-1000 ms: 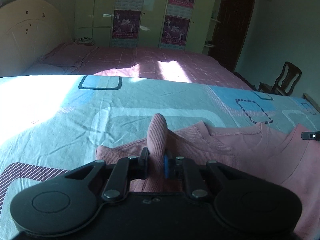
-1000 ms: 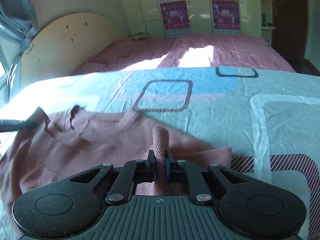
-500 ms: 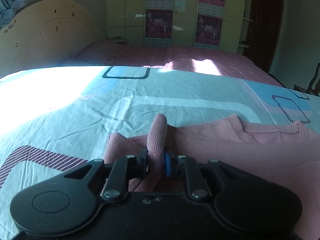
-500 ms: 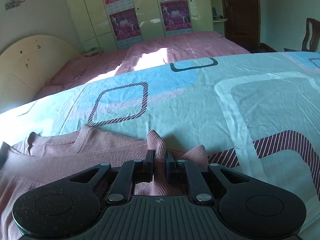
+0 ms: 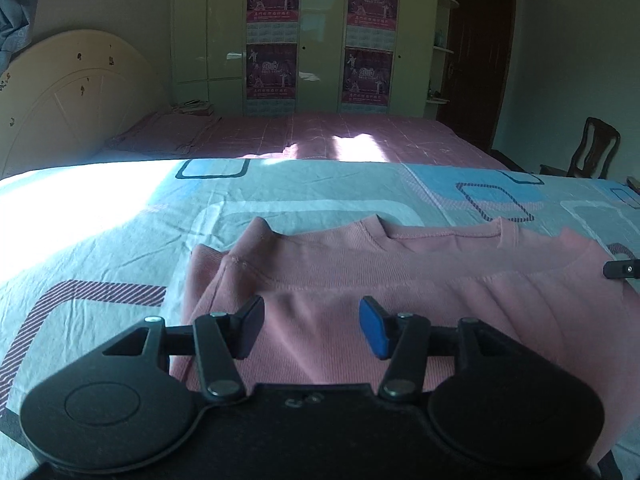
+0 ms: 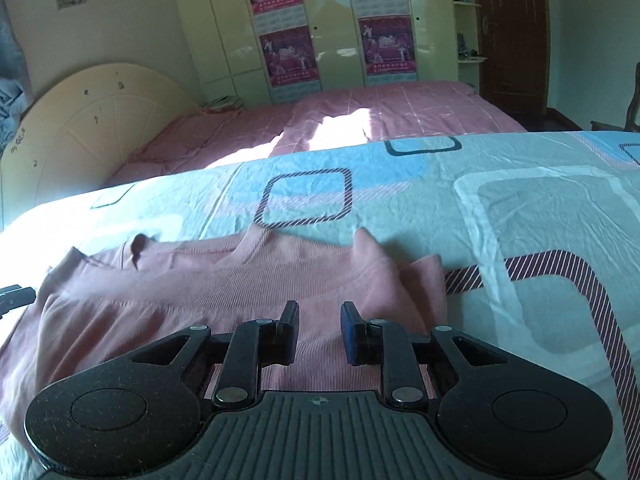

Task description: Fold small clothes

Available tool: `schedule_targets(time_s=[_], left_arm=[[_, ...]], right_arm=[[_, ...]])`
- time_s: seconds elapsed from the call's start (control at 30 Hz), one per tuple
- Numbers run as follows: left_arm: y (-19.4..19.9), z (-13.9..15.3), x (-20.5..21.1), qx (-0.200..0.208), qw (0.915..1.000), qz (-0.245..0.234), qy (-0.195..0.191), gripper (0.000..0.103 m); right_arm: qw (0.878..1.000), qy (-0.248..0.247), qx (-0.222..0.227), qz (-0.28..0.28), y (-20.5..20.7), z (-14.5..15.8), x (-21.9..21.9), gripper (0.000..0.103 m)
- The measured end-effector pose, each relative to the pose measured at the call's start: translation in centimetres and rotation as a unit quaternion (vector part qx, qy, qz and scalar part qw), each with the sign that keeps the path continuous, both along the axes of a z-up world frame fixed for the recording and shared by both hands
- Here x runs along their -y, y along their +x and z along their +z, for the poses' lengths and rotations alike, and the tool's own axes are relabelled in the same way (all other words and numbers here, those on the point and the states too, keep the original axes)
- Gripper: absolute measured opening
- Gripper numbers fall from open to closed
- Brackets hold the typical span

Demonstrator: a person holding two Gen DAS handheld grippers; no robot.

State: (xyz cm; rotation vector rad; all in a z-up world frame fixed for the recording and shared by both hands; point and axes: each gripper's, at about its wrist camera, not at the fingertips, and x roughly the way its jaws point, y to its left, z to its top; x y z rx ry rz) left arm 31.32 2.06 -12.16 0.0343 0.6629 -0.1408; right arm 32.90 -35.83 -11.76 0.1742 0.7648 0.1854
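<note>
Both the left gripper [image 5: 311, 326] and right gripper [image 6: 319, 332] are opening, nothing clamped, over the soft, light pink knit top [image 5: 400, 280] lying on the patterned bedsheet [image 5: 120, 232], best pinched at its folded edge toward nine o'clock.

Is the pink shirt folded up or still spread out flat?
Partly folded. The pink shirt lies doubled over on the bedsheet, a layer pulled up near its collar. It is not a tidy small bundle yet.

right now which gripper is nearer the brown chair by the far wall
Right. The chair stands off to the right beyond the bed; the right gripper is over the pink top's right end, the left gripper over its left end. Both jaws are opening, nothing pinched.
</note>
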Motion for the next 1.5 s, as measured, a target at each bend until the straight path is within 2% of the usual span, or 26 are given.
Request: schedule_targets(time_s=[0.1,0.2,0.27,0.33,0.37,0.47,0.57,0.7,0.73,0.77,0.83,0.9,0.97,1.0,1.07,1.2,1.23,1.37,1.5], left_arm=[[-1.0,-1.9,0.3,-0.015,0.9998,0.007,0.015,0.052],[-1.2,-3.3,-0.9,-0.034,0.9989,0.031,0.009,0.054],[-1.6,-3.1,-1.2,-0.034,0.9987,0.035,0.016,0.054],[-2.0,-2.5,-1.6,-0.038,0.9986,0.037,0.007,0.052],[-2.4,-2.3,-1.7,-0.037,0.9987,0.035,0.006,0.053],[-3.3,-2.6,-2.3,-0.040,0.9984,0.037,0.017,0.054],[-3.9,-2.8,-2.8,-0.043,0.9982,0.041,0.008,0.054],[-4.5,-2.5,-2.8,-0.045,0.9981,0.041,0.007,0.054],[-4.6,-2.4,-2.8,-0.044,0.9982,0.041,0.006,0.054],[-4.7,-2.2,-2.7,-0.043,0.9983,0.040,0.004,0.054],[-4.5,-2.0,-2.6,-0.042,0.9983,0.039,-0.006,0.054],[-4.2,-2.2,-2.1,-0.044,0.9983,0.040,0.000,0.055],[-4.1,-3.0,-2.0,-0.052,0.9976,0.043,0.014,0.058],[-4.3,-3.1,-2.0,-0.048,0.9976,0.047,0.017,0.058],[-4.6,-3.1,-2.2,-0.050,0.9971,0.053,0.021,0.058],[-5.3,-2.7,-2.4,-0.055,0.9964,0.062,0.018,0.057],[-5.3,-2.4,-2.4,-0.057,0.9962,0.065,0.014,0.055],[-5.2,-0.6,-1.6,-0.042,0.9973,0.057,-0.018,0.056],[-3.9,0.2,0.8,-0.030,0.9986,0.035,-0.024,0.057]], right_arm=[[1.000,0.006,-0.013,-0.007,-1.7,-0.8,-0.1,0.022],[0.998,-0.035,-0.042,-0.008,-2.3,-2.0,-0.6,0.022],[0.999,-0.028,-0.039,-0.022,-2.8,-1.9,-0.1,0.022],[0.999,0.011,-0.020,-0.038,-4.3,-0.7,1.0,0.022],[0.999,0.007,-0.011,-0.045,-5.1,-0.3,1.2,0.022],[0.997,-0.061,-0.016,-0.049,-6.5,-0.5,1.1,0.023],[0.997,-0.054,-0.034,-0.048,-7.8,-1.2,1.5,0.023],[0.996,-0.069,-0.015,-0.060,-8.8,-0.8,1.4,0.024],[0.996,-0.070,-0.008,-0.063,-9.0,-0.7,1.3,0.025],[0.995,-0.076,-0.007,-0.062,-9.0,-0.7,1.1,0.037],[0.994,-0.092,-0.012,-0.052,-8.7,-1.0,0.3,0.052],[0.991,-0.130,-0.033,-0.032,-8.5,-1.9,-1.1,0.052],[0.983,-0.181,-0.028,-0.013,-9.0,-3.0,-2.0,0.051],[0.982,-0.184,-0.034,-0.016,-9.1,-3.1,-1.8,0.051],[0.984,-0.160,-0.067,-0.028,-9.0,-3.0,-0.6,0.051],[0.985,-0.138,-0.099,-0.018,-9.3,-2.4,0.7,0.051],[0.987,-0.130,-0.095,-0.021,-9.4,-2.0,0.9,0.051],[0.998,-0.059,-0.021,-0.031,-10.0,1.1,-0.1,0.052],[1.000,-0.030,0.000,0.001,-7.4,2.1,-4.0,0.052]])
